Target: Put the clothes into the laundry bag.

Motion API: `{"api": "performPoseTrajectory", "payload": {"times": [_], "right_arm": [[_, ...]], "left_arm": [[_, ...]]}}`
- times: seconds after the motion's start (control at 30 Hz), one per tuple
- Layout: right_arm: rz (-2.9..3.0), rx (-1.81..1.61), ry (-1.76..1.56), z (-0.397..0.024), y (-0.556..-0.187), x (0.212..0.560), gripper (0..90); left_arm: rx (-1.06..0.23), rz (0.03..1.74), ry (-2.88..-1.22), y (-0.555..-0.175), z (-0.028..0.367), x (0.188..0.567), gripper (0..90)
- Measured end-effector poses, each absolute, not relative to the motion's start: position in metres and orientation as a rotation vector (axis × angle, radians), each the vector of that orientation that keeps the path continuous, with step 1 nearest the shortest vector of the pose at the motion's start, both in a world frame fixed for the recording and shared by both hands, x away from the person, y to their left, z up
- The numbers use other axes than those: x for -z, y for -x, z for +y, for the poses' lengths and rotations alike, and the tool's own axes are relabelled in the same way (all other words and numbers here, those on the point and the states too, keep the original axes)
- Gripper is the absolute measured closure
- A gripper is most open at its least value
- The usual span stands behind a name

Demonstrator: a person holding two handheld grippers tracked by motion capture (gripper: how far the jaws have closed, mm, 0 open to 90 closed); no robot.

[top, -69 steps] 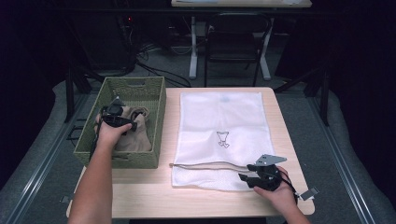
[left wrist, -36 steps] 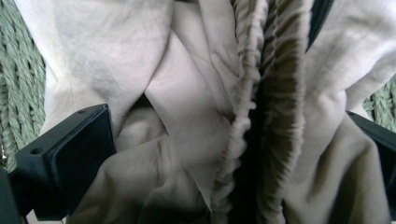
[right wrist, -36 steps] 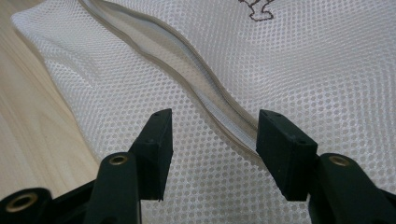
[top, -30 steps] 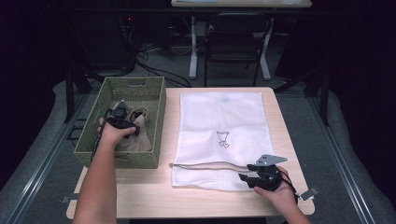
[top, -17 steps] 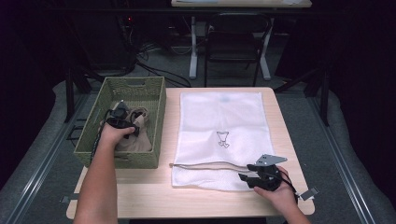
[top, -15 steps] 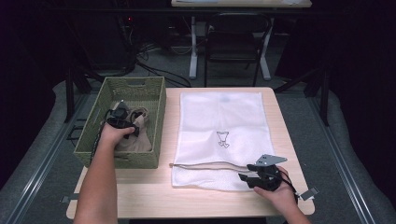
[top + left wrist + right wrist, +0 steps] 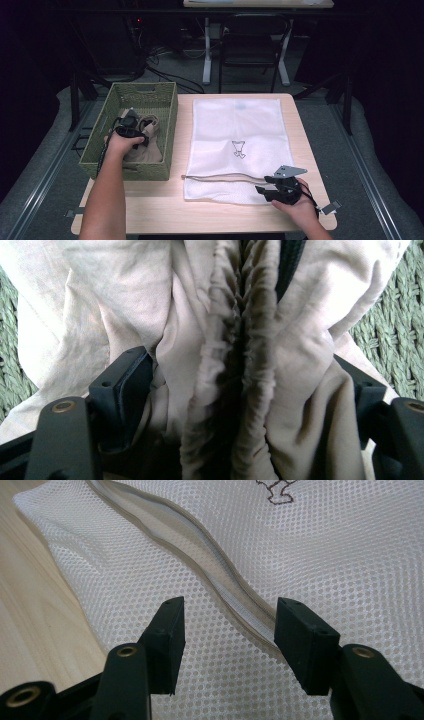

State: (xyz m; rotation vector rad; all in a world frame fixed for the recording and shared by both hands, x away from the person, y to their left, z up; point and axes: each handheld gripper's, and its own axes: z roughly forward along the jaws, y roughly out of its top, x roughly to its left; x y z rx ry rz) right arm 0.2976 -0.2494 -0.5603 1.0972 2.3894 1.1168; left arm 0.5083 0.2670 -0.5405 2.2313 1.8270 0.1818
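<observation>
Left fingers (image 7: pixel 125 390) have just been closing around the beige cloth (image 7: pixel 240 365) bunched between them in the basket (image 7: pixel 165 107) (grip forming, so lifting seems next). Right fingers (image 7: pixel 172 630) stand spread, straddling the mesh bag's zipper (image 7: pixel 225 592).

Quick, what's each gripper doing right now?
Left gripper: jaws have just been closing around the bunched beige cloth in the green basket; firm grip cannot be told.
Right gripper: open over the white mesh bag, holding nothing.
</observation>
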Motion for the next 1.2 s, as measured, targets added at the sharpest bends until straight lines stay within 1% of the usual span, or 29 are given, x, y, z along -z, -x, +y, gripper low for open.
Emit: {"api": "performPoseTrajectory", "payload": {"times": [0.27,0.57,0.6,0.67,0.77,0.97,1.2], "right_arm": [[2.393,-1.117,-1.093,-0.2490,-0.2980,0.5606,46.1],[2.395,-1.118,-1.093,-0.2486,-0.2983,0.5609,46.1],[2.395,-1.118,-1.093,-0.2485,-0.2983,0.5609,46.1],[2.396,-1.118,-1.093,-0.2486,-0.2984,0.5610,46.1],[2.395,-1.115,-1.093,-0.2486,-0.2985,0.5611,46.1],[2.397,-1.115,-1.092,-0.2486,-0.2986,0.5613,46.1],[2.398,-1.113,-1.097,-0.2485,-0.2989,0.5618,46.1]], "left_arm": [[-0.180,1.814,-2.236,-0.5081,0.2682,0.5406,25.0],[-0.174,1.811,-2.232,-0.5077,0.2673,0.5382,36.2],[-0.175,1.814,-2.230,-0.5075,0.2668,0.5376,36.2],[-0.174,1.810,-2.231,-0.5073,0.2670,0.5365,41.9],[-0.165,1.811,-2.229,-0.5072,0.2675,0.5353,46.7],[-0.162,1.817,-2.224,-0.5074,0.2672,0.5342,51.7],[-0.153,1.823,-2.220,-0.5083,0.2685,0.5330,54.0]]}}
